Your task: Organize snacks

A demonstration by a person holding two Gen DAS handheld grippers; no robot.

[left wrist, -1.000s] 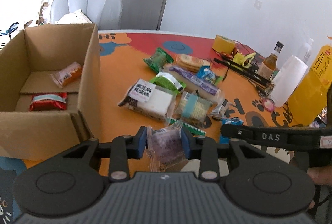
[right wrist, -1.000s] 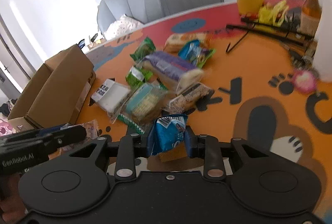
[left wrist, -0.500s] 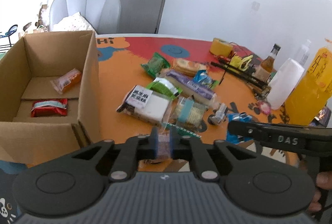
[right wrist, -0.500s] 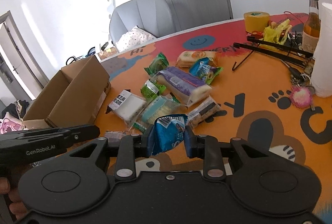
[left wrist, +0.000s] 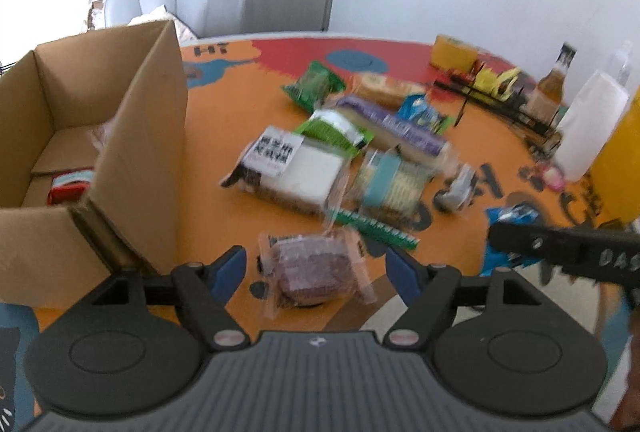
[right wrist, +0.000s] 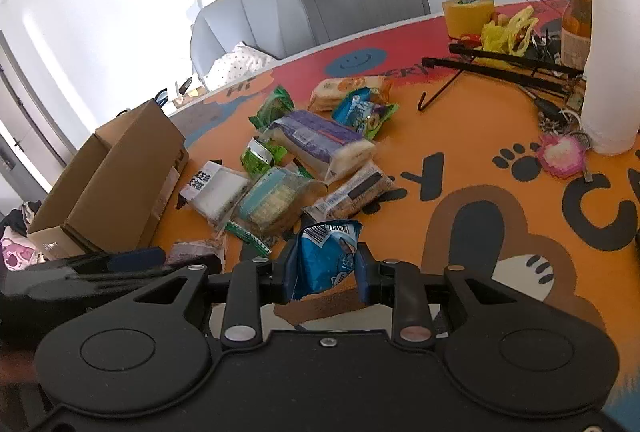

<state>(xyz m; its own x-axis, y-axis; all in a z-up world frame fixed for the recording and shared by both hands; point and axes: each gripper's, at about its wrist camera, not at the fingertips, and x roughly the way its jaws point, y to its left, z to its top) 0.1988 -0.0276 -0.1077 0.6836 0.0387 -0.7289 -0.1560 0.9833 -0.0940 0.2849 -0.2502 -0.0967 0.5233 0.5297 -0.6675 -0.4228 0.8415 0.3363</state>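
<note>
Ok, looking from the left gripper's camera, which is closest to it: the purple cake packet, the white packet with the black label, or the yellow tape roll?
1. Purple cake packet, on the table right between the open left gripper fingers.
2. White packet with the black label, mid-table, just beyond.
3. Yellow tape roll, far back on the right.

left tongs [left wrist: 316, 266]: spread wide, low over table, view blurred | right tongs [right wrist: 325, 264]: apparently clamped on packet

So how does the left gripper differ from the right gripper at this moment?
The left gripper is open, its jaws standing apart around the purple snack lying on the table; the right gripper is shut on the blue snack. The purple snack lies flat; the blue snack stands upright. Both grippers have blue pads.
</note>
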